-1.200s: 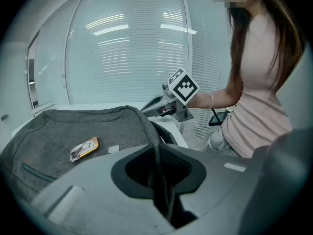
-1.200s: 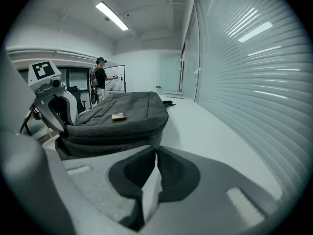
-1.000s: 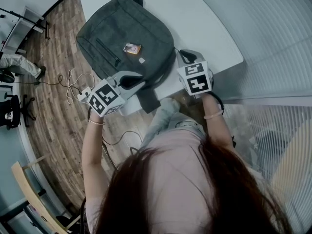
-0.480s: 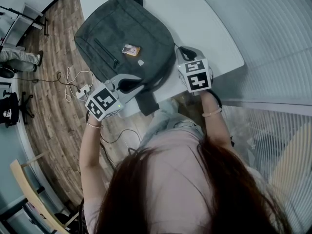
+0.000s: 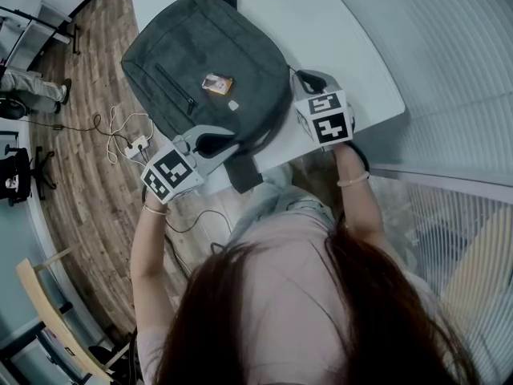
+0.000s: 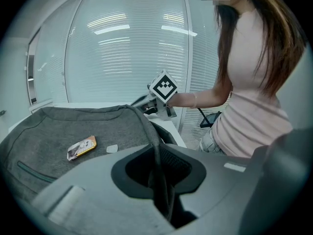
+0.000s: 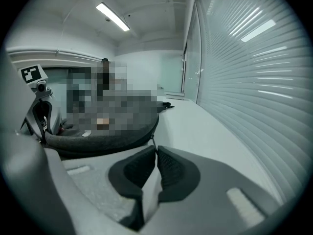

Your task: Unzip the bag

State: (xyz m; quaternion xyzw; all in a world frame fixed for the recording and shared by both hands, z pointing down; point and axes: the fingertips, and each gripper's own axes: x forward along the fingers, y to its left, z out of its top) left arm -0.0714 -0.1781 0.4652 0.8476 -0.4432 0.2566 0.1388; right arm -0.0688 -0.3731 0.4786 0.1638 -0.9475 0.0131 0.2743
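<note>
Your left tool (image 6: 157,166) stands narrow, clamped on one dark strap (image 6: 155,136) at the near edge of the bag (image 5: 204,54). Your right tool (image 7: 155,153) has its jaws pinched almost together on one thin zipper pull (image 7: 152,142) at the bag's side. Between your two tools, the single grey bag lies flat on the white counter (image 5: 321,22). One small orange card (image 5: 216,83) and one pale patch (image 5: 232,104) sit on its top face.
</note>
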